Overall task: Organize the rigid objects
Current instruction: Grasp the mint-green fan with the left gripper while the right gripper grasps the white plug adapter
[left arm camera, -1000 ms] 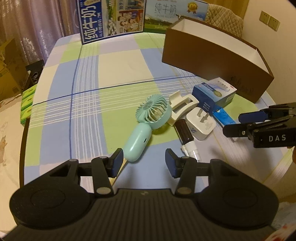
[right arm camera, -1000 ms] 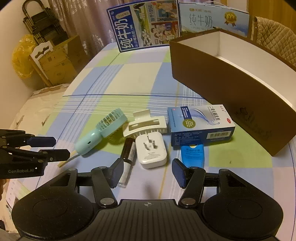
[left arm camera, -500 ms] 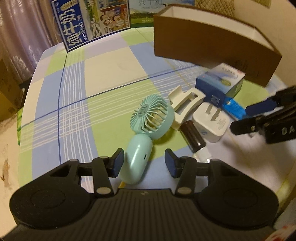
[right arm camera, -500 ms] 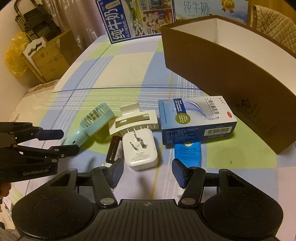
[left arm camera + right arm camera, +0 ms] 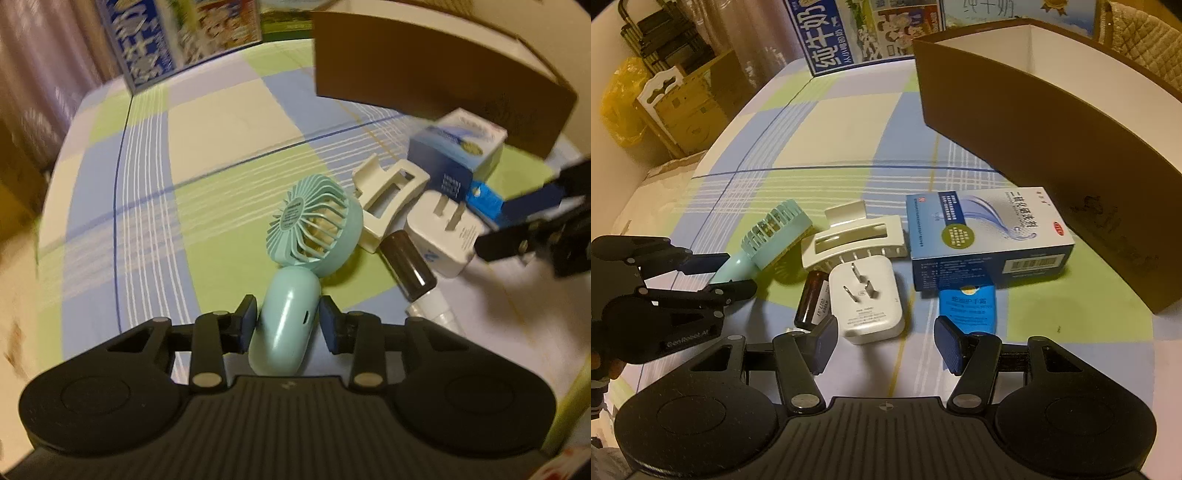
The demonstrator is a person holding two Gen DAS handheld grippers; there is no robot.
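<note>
Mint-green plastic fan lies flat on the checked tablecloth, head toward the far side, handle toward the near side and between the two pads of the left gripper. The jaws are closing on the handle; a sliver of gap shows at each pad, so no firm hold yet, and I log the fingers as not clenched. Right gripper hangs with its fingers released and nothing between them, over the near edge of the white plug, with the brown vial just left of the plug and the blue tube to the right. Cream hair clip touches the fan head on its right; the blue carton sits beyond, beside the brown box, which I judge to be the destination. Judgement for this step: the handle is rounded and smooth, so the pads should meet its widest part squarely or it may squirt out toward the near side. Keep the gripper centred while closing. Lift straight up first, since the fan head rests against the clip and a sideways pull could drag the clip and vial. The head overhangs the grip, so expect it to droop; carry it slowly to the box.
</note>
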